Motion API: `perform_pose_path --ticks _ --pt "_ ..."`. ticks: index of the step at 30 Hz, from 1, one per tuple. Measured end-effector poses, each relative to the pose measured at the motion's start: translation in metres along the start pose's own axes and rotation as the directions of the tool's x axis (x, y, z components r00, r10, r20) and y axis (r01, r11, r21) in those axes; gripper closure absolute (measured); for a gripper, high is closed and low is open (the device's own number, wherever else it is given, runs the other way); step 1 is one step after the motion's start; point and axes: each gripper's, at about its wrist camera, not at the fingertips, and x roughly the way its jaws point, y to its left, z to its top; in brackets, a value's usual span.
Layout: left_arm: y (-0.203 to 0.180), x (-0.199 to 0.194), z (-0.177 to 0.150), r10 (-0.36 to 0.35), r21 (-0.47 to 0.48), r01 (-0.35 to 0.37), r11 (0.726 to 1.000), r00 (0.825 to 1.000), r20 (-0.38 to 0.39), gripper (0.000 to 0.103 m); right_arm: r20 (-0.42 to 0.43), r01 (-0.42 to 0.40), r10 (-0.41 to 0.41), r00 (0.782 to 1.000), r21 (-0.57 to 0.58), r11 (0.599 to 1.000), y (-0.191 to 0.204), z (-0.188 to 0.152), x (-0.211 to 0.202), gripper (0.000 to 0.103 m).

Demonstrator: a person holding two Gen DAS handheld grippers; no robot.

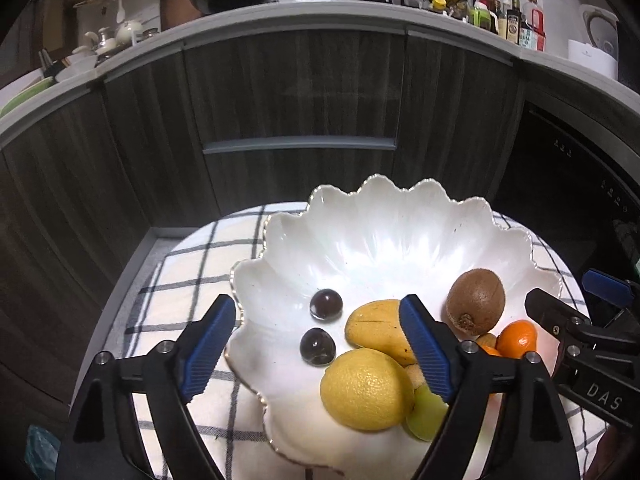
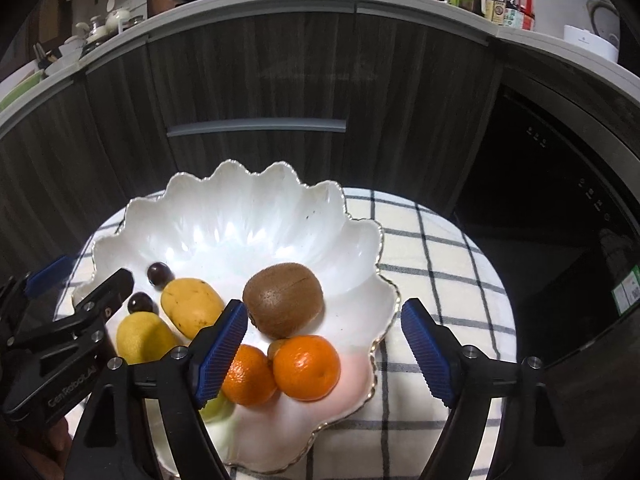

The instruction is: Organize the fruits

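Fingers [image 1: 210,344] of our left gripper [image 1: 316,348] spread wide and empty, straddling the scalloped bowl's [image 1: 400,216] lower-left rim; our right gripper [image 2: 324,356] gapes likewise over two oranges [image 2: 306,366] at lower centre. The kiwi [image 2: 283,299], mango [image 2: 192,307] and lemon [image 2: 144,338] crowd close: a careless nudge could roll fruit or tip the bowl.

The far half of the white bowl [image 1: 380,232] lies bare, open to a reach from above. Its near half is crowded: lemon [image 1: 366,390], mango [image 1: 378,330], kiwi [image 2: 283,300] and two oranges [image 2: 306,367] touch or nearly touch. Checked cloth [image 2: 436,264] right of the bowl is free. Dark cabinet fronts [image 1: 292,92] wall off the far side.
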Motion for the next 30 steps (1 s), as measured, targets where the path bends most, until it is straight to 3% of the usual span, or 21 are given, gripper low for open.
perform_pose_path --ticks 4,14,30 --pt "0.002 -0.017 0.001 0.017 -0.010 -0.017 1.000 1.000 0.026 0.010 0.027 0.008 -0.008 1.000 0.009 1.000 -0.001 -0.001 -0.016 0.015" --pt "0.009 -0.081 0.000 0.044 -0.022 -0.043 0.999 0.997 0.069 0.003 0.113 0.015 -0.018 0.993 0.023 1.000 0.002 -0.007 -0.083 0.015" --pt "0.007 -0.179 -0.024 0.060 -0.025 -0.058 0.998 0.994 0.088 0.003 0.175 -0.011 0.000 0.984 0.066 0.998 -0.008 -0.043 -0.174 0.015"
